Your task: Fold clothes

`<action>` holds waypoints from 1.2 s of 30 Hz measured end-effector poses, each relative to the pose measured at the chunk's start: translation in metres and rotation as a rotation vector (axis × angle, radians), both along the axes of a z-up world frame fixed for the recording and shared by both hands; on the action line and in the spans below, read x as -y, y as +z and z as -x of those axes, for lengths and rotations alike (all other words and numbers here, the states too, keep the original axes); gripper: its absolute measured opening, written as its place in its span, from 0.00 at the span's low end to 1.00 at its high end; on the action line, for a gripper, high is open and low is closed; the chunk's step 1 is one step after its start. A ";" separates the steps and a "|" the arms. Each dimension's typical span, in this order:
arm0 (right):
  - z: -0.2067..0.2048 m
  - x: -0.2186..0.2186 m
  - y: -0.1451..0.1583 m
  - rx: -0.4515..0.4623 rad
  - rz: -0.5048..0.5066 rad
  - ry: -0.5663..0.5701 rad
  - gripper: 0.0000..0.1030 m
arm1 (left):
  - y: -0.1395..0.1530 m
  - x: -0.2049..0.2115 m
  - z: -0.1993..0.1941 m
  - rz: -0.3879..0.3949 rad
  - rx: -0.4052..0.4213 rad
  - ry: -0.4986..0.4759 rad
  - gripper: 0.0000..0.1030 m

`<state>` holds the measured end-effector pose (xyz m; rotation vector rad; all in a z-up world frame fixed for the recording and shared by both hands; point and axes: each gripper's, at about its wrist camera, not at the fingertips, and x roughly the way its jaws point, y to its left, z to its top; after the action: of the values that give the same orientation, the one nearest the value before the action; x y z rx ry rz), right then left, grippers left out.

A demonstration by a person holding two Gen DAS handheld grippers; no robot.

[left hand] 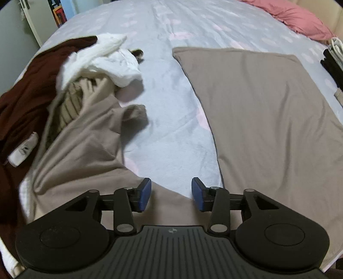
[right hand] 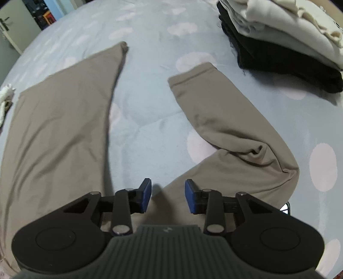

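Observation:
A taupe long-sleeved garment lies spread on the bed. Its flat body [left hand: 268, 120] fills the right of the left wrist view, and one sleeve [left hand: 85, 150] runs crumpled to the left. In the right wrist view the body [right hand: 57, 128] lies on the left and the other sleeve [right hand: 235, 133] bends at the right. My left gripper [left hand: 171, 194] hangs open above the cloth near the armpit, nothing between its blue pads. My right gripper [right hand: 167, 196] is open too, over the base of the right sleeve, holding nothing.
A heap of unfolded clothes lies at the left: a dark maroon piece [left hand: 25, 90], a white one [left hand: 103, 58] and a ribbed beige one [left hand: 70, 103]. A stack of folded black and cream clothes [right hand: 278, 38] sits at the right. The bedspread [left hand: 167, 107] is pale blue with pink spots; a pink pillow [left hand: 300, 19] lies far right.

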<state>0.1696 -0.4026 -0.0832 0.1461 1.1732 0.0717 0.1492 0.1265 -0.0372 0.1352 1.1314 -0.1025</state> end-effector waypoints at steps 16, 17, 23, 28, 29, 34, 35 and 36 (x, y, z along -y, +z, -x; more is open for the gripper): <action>-0.001 0.018 -0.002 -0.004 0.126 -0.045 0.03 | -0.017 -0.004 0.001 -0.098 -0.099 0.029 0.01; 0.000 0.019 -0.003 -0.005 0.132 -0.048 0.03 | -0.017 -0.008 0.002 -0.113 -0.108 0.044 0.01; 0.004 0.016 0.002 0.009 0.144 -0.038 0.08 | -0.018 -0.027 0.007 -0.167 -0.143 0.095 0.01; 0.026 0.002 0.029 0.130 0.110 0.078 0.26 | -0.005 -0.023 0.016 -0.121 -0.057 0.032 0.02; 0.033 -0.001 0.034 0.149 0.095 0.115 0.26 | 0.001 -0.020 0.019 -0.122 -0.022 0.010 0.03; 0.070 -0.024 0.043 0.214 0.080 0.333 0.26 | 0.021 -0.005 0.042 -0.123 0.089 -0.129 0.12; 0.078 -0.029 0.043 0.224 0.080 0.388 0.26 | 0.023 -0.001 0.048 -0.124 0.100 -0.166 0.12; 0.086 -0.034 0.043 0.235 0.080 0.442 0.26 | 0.024 0.004 0.056 -0.125 0.110 -0.210 0.12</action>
<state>0.0838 -0.3687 -0.0403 -0.1908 0.9545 0.4197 0.0932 0.1223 -0.0132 0.3672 1.0117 -0.2084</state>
